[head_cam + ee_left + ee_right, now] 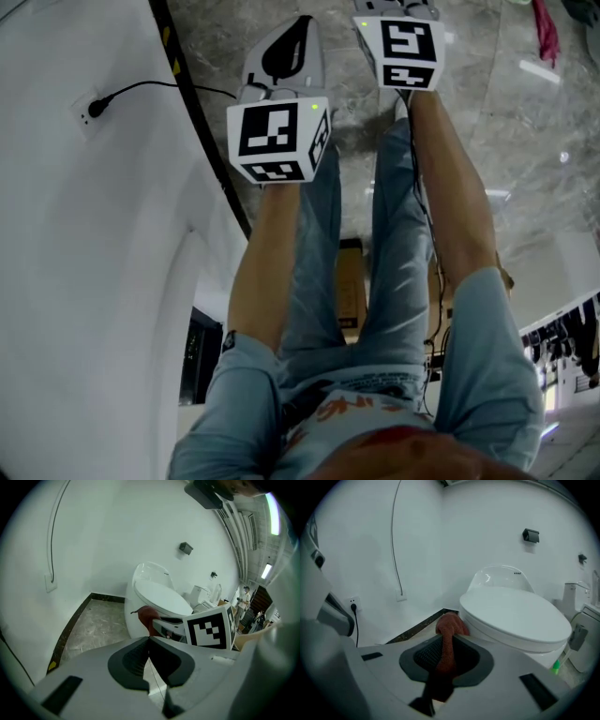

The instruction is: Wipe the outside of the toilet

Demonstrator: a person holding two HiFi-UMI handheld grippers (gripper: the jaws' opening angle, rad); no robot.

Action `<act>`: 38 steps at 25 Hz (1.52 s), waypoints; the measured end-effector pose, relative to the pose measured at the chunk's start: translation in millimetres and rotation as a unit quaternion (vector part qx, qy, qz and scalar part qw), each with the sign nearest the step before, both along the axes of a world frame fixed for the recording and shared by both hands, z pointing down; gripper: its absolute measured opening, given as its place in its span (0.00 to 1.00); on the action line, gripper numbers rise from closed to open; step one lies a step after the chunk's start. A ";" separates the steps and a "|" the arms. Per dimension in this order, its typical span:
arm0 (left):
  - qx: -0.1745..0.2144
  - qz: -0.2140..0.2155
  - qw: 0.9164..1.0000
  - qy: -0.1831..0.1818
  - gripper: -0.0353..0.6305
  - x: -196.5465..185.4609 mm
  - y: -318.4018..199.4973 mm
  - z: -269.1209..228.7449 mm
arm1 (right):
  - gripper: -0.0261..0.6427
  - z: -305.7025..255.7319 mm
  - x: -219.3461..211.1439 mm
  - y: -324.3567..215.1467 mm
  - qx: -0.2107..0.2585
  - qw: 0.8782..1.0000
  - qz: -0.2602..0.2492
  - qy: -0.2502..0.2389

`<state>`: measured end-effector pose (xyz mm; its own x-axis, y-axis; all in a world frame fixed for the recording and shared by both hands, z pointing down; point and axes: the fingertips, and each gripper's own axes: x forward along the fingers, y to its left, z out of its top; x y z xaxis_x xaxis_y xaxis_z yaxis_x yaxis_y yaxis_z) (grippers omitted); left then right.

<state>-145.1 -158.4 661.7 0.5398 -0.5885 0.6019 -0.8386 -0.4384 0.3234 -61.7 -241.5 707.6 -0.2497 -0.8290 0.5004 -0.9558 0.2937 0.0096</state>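
Your right gripper (449, 641) has its jaws clamped on the red cloth (451, 625), just beside the bowl of the toilet (515, 616); I cannot tell if it touches. The jaws of the left gripper (149, 641) are together and empty. It seems the wiping is only starting: next, press the cloth on the bowl wall and stroke along it.

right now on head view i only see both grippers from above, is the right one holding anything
observer: yes, the right gripper is shut on a red cloth.
operator: where's the toilet
observer: the toilet stands right ahead, lid down; the cloth's tip is by the bowl's side, contact unclear.
operator: and the left one
observer: the left gripper is shut, with nothing in it.
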 end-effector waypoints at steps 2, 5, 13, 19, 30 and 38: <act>-0.003 0.000 1.000 -0.002 0.05 4.8 -1.5 4.7 | 0.13 3.7 8.6 -5.5 -0.002 1.000 0.012 -0.003; -0.008 0.001 1.000 -0.003 0.05 14.3 -2.1 9.4 | 0.13 4.8 22.2 -4.2 -0.005 1.000 0.028 -0.013; -0.016 0.018 1.000 -0.004 0.05 52.3 -0.4 13.6 | 0.13 -13.4 64.1 12.0 0.006 0.997 0.066 -0.035; -0.018 0.027 0.999 -0.008 0.05 84.2 4.3 12.8 | 0.13 -19.9 87.9 26.8 0.004 0.997 0.066 -0.048; -0.021 0.042 0.999 -0.004 0.05 150.3 20.1 11.5 | 0.13 -25.5 164.3 51.9 0.001 0.994 0.098 -0.051; -0.026 0.034 0.999 0.002 0.05 204.1 28.6 10.2 | 0.13 -26.3 236.7 50.2 0.004 0.993 0.109 -0.043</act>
<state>59.1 -129.8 671.9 0.5803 -0.5189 0.6277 -0.8059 -0.4769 0.3508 175.0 -191.3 681.3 -0.1059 -0.8715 0.4789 -0.9941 0.0806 -0.0731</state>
